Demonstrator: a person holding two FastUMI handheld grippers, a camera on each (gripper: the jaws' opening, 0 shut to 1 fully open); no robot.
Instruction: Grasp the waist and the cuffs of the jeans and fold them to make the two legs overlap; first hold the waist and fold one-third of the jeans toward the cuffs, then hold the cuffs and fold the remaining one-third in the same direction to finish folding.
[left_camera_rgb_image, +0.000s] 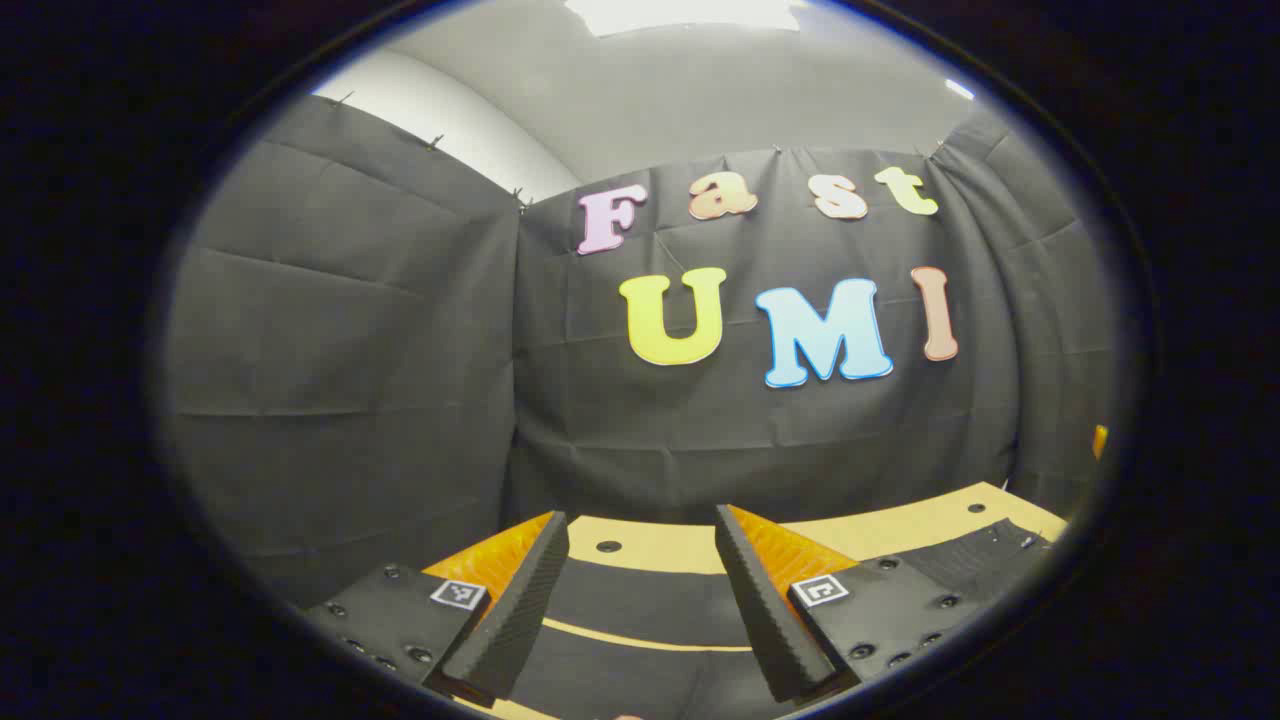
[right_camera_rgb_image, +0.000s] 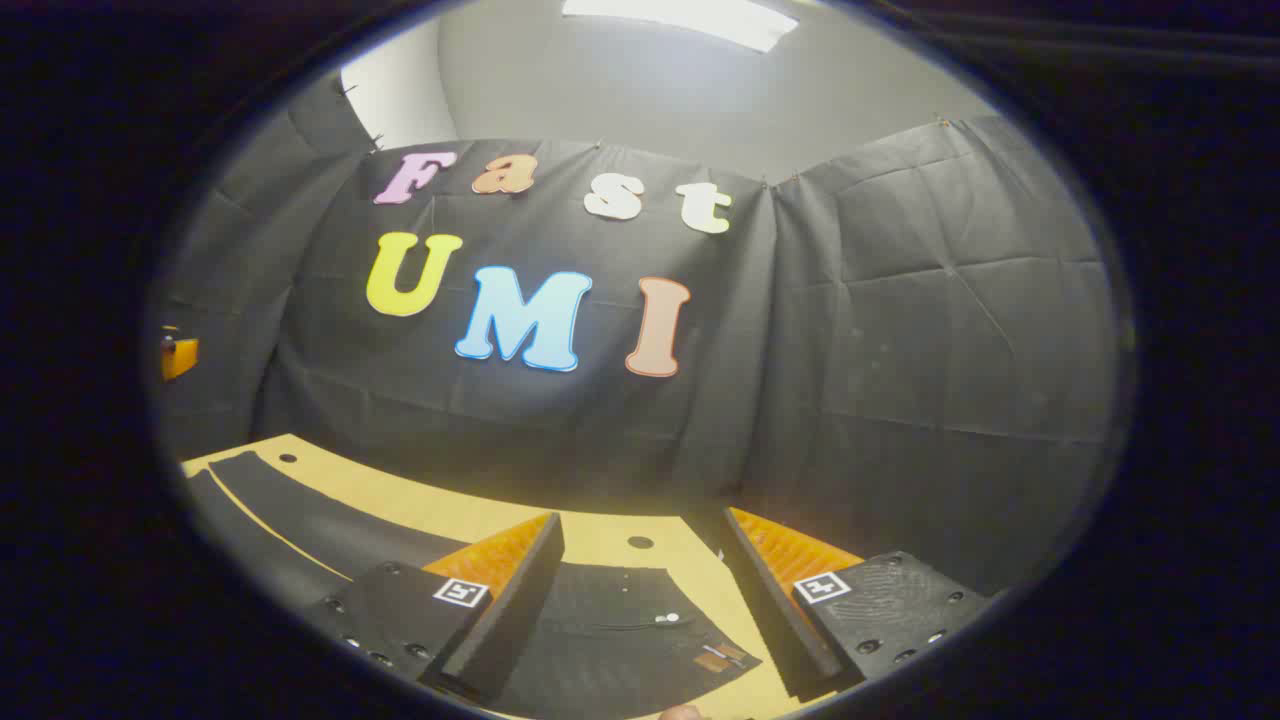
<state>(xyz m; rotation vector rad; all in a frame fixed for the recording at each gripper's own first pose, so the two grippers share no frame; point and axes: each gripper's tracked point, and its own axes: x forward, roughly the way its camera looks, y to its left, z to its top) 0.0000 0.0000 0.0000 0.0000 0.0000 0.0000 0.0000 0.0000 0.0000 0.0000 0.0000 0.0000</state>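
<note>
Jeans flat on table, both grippers above, holding nothing.
Left gripper (left_camera_rgb_image: 640, 610) wide over legs (left_camera_rgb_image: 640, 610); right gripper (right_camera_rgb_image: 640, 610) wide over waist (right_camera_rgb_image: 620, 625); table (right_camera_rgb_image: 450, 510) beneath.

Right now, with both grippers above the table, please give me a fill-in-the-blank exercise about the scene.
1. The jeans lie spread on a table whose top is coloured ____.
2. The jaws of the left gripper stand ____, holding nothing.
3. Between the jaws of the right gripper, the part of the jeans with a metal button is the ____.
4. The jeans are coloured ____.

Missing words: yellow; open; waist; black
</note>
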